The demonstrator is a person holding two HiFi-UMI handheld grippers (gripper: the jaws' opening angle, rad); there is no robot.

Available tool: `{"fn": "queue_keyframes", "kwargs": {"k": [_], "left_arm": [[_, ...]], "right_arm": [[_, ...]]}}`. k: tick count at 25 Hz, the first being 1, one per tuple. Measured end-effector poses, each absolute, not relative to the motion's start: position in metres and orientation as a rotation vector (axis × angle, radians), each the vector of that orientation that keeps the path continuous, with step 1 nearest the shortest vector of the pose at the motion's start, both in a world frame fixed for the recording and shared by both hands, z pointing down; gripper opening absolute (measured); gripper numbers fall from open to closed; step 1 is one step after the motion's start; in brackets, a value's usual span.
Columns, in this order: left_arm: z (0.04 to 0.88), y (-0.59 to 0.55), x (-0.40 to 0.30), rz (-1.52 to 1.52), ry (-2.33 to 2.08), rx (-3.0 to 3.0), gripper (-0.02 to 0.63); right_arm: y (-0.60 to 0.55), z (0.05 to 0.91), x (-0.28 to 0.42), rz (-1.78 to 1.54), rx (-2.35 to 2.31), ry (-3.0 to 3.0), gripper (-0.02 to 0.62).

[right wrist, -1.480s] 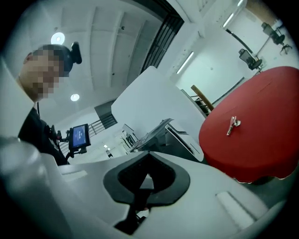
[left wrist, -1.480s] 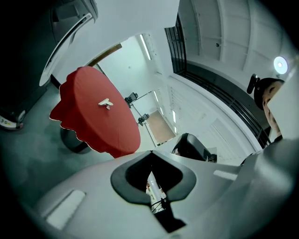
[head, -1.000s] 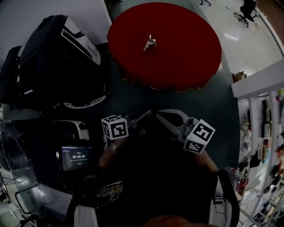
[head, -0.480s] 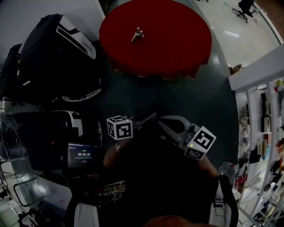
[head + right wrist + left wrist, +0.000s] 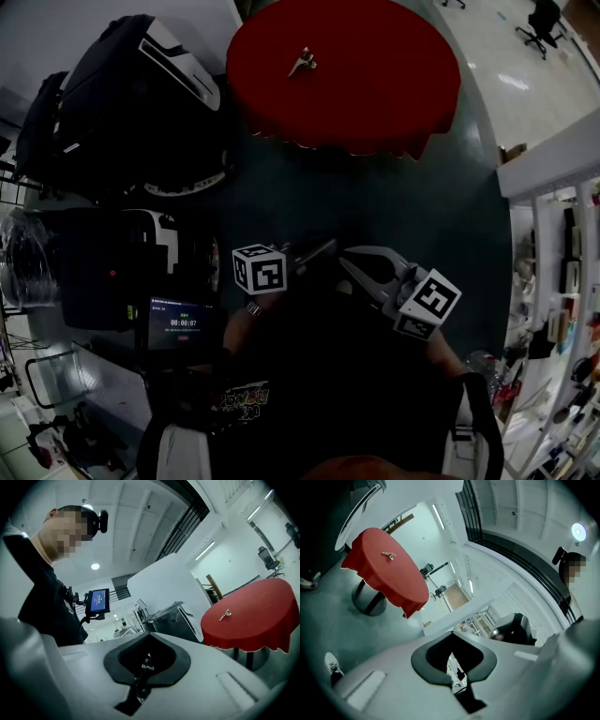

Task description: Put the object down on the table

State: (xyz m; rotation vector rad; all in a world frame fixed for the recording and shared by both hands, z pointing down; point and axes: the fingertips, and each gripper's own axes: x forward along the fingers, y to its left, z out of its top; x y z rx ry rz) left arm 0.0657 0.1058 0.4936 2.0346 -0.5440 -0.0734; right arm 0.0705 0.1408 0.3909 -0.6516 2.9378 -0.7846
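A small pale metal object (image 5: 302, 63) lies on the round red-clothed table (image 5: 375, 84), far ahead of both grippers. It also shows on the table in the left gripper view as the object (image 5: 388, 555) and in the right gripper view as the object (image 5: 225, 615). My left gripper (image 5: 326, 247) and right gripper (image 5: 348, 254) hover side by side over the dark floor, close to my body and well short of the table. Both point toward the table. The left gripper (image 5: 453, 641) and right gripper (image 5: 148, 641) have their jaws together with nothing between them.
Black-and-white machines (image 5: 131, 103) stand along the left. A small screen (image 5: 178, 324) on a mount shows a timer by my left elbow. Shelving (image 5: 562, 272) lines the right side. The table's pedestal (image 5: 370, 603) rises from the grey-green floor.
In the head view the red table has drifted upward and the grippers slightly downward, so the gap between them has widened. Both sets of jaws stay together.
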Motion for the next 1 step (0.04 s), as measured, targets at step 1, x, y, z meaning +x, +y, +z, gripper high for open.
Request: {"fn": "queue_keyframes", "kwargs": {"k": [1], "left_arm": [[0.4937,0.1085,0.0683,-0.071,-0.544,2.037,0.017]], "right_arm": [[0.1432,0.3905,0.0724,-0.783,-0.65,2.936,0.003]]}}
